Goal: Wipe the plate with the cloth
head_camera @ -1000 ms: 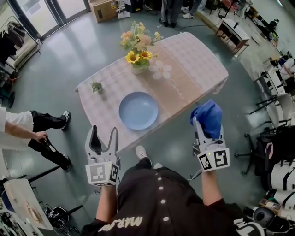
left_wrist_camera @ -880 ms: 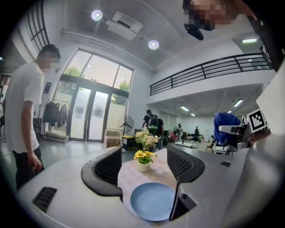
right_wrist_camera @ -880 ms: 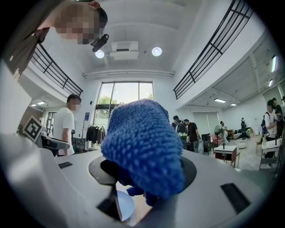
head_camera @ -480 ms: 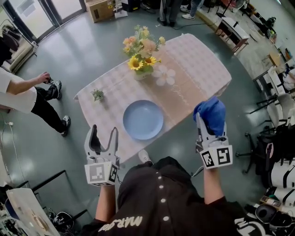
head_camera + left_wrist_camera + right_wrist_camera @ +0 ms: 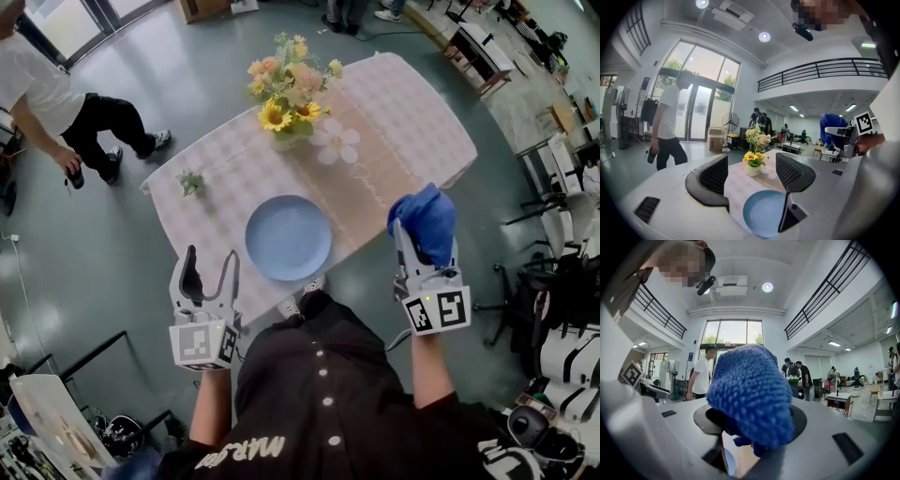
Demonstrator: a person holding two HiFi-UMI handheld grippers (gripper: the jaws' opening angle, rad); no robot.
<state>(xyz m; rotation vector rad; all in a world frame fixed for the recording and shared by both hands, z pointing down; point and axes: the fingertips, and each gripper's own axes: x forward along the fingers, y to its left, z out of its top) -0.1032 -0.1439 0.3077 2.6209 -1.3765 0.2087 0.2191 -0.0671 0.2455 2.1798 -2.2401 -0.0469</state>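
A light blue plate (image 5: 288, 237) lies near the front edge of the checked table (image 5: 394, 122); in the left gripper view the plate (image 5: 764, 218) shows low between the jaws. My left gripper (image 5: 209, 270) hangs open and empty, short of the table's front edge, left of the plate. My right gripper (image 5: 424, 234) is shut on a bunched blue cloth (image 5: 425, 223), held off the table's right front edge. The cloth (image 5: 752, 392) fills the right gripper view and hides the fingertips.
A vase of yellow and peach flowers (image 5: 286, 94) stands behind the plate. A small green sprig (image 5: 191, 180) lies at the table's left. A person in a white shirt (image 5: 56, 103) walks at the far left. Chairs and gear (image 5: 562, 281) crowd the right side.
The table and plate have drawn slightly nearer in view. The person at the left has walked toward the upper left. Both grippers keep their poses.
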